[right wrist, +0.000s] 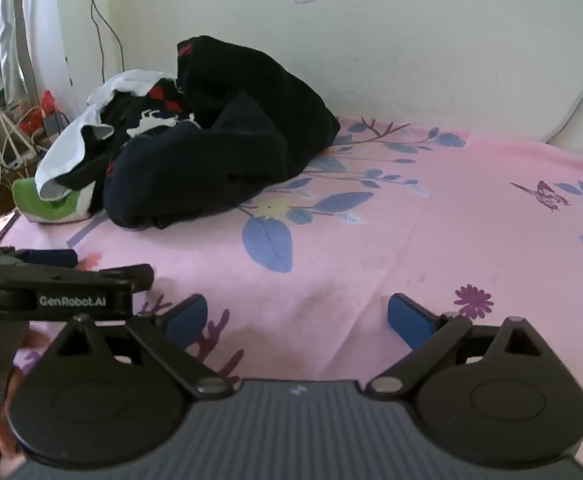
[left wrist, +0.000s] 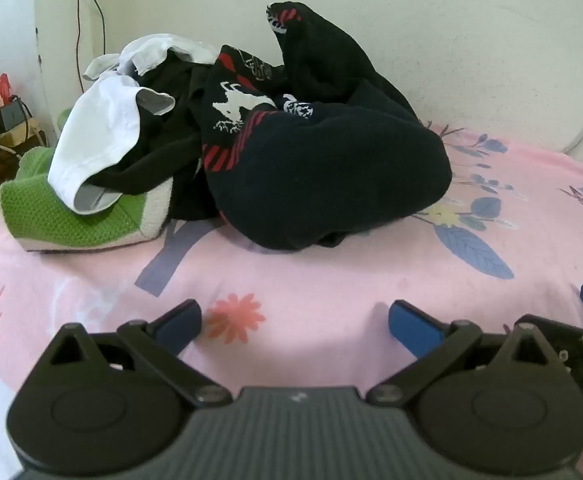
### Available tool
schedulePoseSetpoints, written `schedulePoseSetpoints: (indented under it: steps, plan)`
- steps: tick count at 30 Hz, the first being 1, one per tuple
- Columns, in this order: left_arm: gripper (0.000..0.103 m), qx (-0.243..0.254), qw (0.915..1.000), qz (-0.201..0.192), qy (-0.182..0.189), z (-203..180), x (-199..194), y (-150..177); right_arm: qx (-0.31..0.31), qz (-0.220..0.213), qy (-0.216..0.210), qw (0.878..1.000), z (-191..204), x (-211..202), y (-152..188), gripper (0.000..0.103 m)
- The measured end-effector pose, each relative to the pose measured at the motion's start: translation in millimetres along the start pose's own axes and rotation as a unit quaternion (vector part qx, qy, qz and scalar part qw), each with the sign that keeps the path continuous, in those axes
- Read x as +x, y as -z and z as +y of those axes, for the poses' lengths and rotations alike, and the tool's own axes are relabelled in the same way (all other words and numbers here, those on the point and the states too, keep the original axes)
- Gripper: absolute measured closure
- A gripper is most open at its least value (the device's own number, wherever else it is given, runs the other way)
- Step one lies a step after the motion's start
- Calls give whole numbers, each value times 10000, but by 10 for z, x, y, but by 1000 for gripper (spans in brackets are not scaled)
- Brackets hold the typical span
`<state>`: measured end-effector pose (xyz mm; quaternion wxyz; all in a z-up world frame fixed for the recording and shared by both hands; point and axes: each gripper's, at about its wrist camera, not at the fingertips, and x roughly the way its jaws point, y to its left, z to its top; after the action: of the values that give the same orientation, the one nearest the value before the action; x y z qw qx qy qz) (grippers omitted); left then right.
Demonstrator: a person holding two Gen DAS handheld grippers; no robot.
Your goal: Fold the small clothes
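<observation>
Across the pink flower-printed bedsheet point(left wrist: 331, 280), against the pale wall, sits the unfolded heap: a crumpled black garment with red stripes and white figures point(left wrist: 323, 160) on top, a white cotton garment point(left wrist: 99, 136) draped at its left, a green knitted piece point(left wrist: 47, 212) beneath. Nothing is folded yet; I judge this the start. The left gripper point(left wrist: 294, 322) and right gripper point(right wrist: 296, 318) hover side by side, well short of the pile, jaws spread wide and empty. Next, one must reach forward and pull a single garment free.
</observation>
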<state>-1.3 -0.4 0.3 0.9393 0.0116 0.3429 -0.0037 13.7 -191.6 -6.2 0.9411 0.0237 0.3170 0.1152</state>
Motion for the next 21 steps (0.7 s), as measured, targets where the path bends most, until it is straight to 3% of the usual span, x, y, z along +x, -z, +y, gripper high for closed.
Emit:
schedulePoseSetpoints:
  steps: [4,8,15,21]
  plan:
    - [0,58,10000,21,-70,-55,-18,49,151,-37,-109,9998,-18,0,5,12]
    - [0,-36,9999,79,129,34,-13,34,374,-108,-265,9989,-83,-60,-21,12]
    - [0,-497,9970,-503,299,171,-194,71,821,-226,-558,9948,-190,-70,-3,12]
    - [0,-787,9963,-316,156,251,-124,54,965,-272,-637,9929,-225,-77,4,12]
